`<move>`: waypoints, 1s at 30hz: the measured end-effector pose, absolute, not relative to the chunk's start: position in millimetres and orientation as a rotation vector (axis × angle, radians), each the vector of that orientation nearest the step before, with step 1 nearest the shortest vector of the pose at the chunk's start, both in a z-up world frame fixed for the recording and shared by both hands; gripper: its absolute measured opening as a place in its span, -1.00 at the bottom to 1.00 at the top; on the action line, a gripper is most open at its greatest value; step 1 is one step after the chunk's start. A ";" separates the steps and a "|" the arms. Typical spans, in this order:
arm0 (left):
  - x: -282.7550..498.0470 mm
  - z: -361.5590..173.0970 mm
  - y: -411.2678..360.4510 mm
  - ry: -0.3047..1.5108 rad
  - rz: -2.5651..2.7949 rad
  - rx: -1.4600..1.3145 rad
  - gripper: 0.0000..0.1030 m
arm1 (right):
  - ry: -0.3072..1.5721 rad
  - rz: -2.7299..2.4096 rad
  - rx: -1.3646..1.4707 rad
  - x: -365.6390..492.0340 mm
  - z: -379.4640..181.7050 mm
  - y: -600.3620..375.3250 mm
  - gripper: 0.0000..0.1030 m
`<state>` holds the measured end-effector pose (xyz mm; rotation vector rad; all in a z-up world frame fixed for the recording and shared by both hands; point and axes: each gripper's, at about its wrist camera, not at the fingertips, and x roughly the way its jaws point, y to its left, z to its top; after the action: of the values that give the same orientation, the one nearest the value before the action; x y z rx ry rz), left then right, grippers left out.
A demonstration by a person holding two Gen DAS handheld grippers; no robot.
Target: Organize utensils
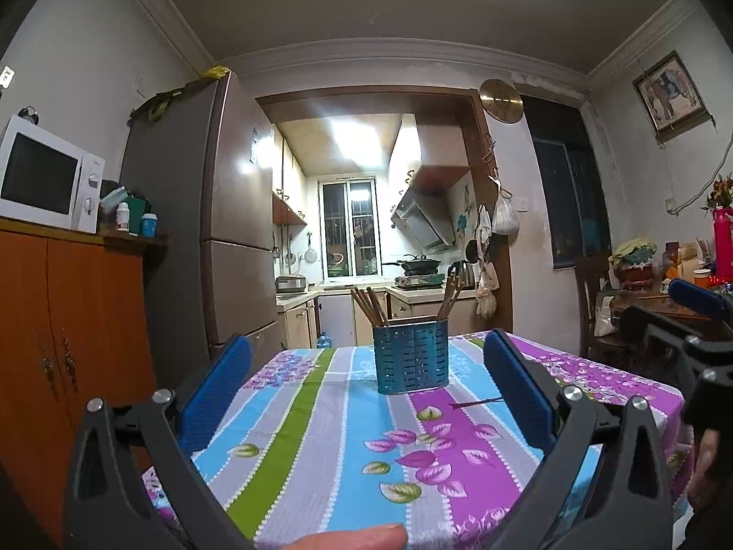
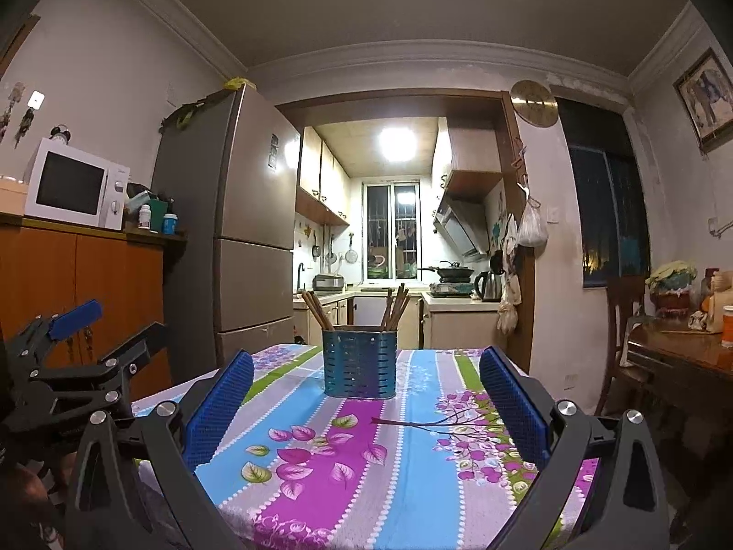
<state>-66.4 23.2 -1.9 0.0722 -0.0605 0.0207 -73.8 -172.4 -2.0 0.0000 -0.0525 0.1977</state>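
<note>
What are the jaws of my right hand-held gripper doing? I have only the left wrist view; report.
Observer: The right hand-held gripper is open and holds nothing. It is aimed at the blue utensil holder.
Operator: Name what the chopsticks hide on the kitchen counter.
Observer: A steel kettle, just right of the stove.
Operator: Report what is left of the microwave.
Observer: A pale box sits beside the microwave on the cabinet.

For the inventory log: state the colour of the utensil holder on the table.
Blue utensil holder, perforated with slots; clearest in the right wrist view.
</note>
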 end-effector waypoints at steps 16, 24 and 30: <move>-95.5 -2.5 15.0 -0.075 -0.003 0.099 0.90 | -0.063 0.189 0.008 -102.9 -0.5 -179.5 0.91; -96.9 -3.0 12.2 -0.079 -0.007 0.104 0.90 | -0.064 0.185 0.005 -104.7 -0.8 -182.2 0.91; -98.2 -1.1 12.3 -0.079 -0.014 0.084 0.90 | -0.056 0.188 0.004 -103.2 -1.4 -182.1 0.91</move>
<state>-98.2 12.3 -1.1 0.0839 -0.0791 -0.0137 -103.2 -182.1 -1.4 0.0040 -0.0562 0.1879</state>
